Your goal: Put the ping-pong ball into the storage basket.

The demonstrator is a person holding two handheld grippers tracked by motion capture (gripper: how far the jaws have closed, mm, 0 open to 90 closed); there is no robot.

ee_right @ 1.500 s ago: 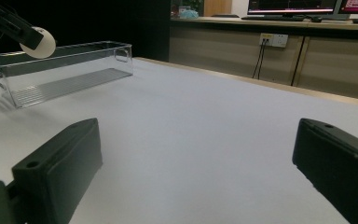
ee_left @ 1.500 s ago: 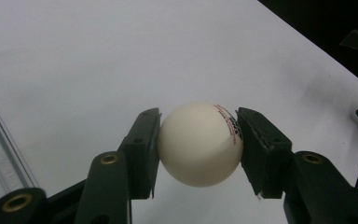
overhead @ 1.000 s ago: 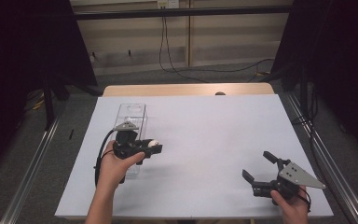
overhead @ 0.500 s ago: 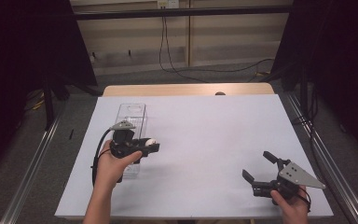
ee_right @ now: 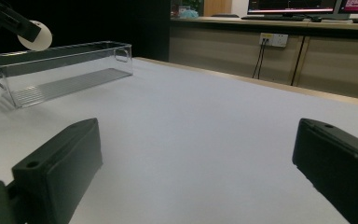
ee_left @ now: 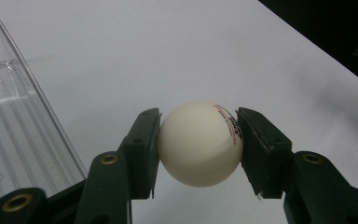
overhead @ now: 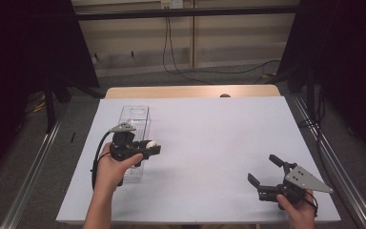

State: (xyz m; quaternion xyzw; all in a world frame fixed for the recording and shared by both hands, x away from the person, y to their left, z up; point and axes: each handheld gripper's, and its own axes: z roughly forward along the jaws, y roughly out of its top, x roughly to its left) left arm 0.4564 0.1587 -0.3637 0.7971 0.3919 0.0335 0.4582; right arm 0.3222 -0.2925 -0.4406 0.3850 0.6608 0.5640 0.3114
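Note:
My left gripper (overhead: 151,147) is shut on a white ping-pong ball (overhead: 148,144), held in the air beside the right wall of a clear plastic bin (overhead: 134,117). In the left gripper view the ball (ee_left: 200,142) carries red and black print and sits squeezed between the two jaws. The bin's (ee_left: 14,130) ribbed floor lies to its left. My right gripper (overhead: 264,170) rests open and holds nothing near the table's front right. In the right gripper view the bin (ee_right: 60,70) stands far left, with the ball (ee_right: 35,35) raised above its end.
The white table top (overhead: 209,138) spreads wide between the two grippers. A wooden strip (overhead: 190,91) borders its far edge. Metal rails (overhead: 33,167) run along both sides, with dark curtains and cables behind.
The left gripper with the ball has barely shifted by the bin. The right gripper has stayed where it was, still open.

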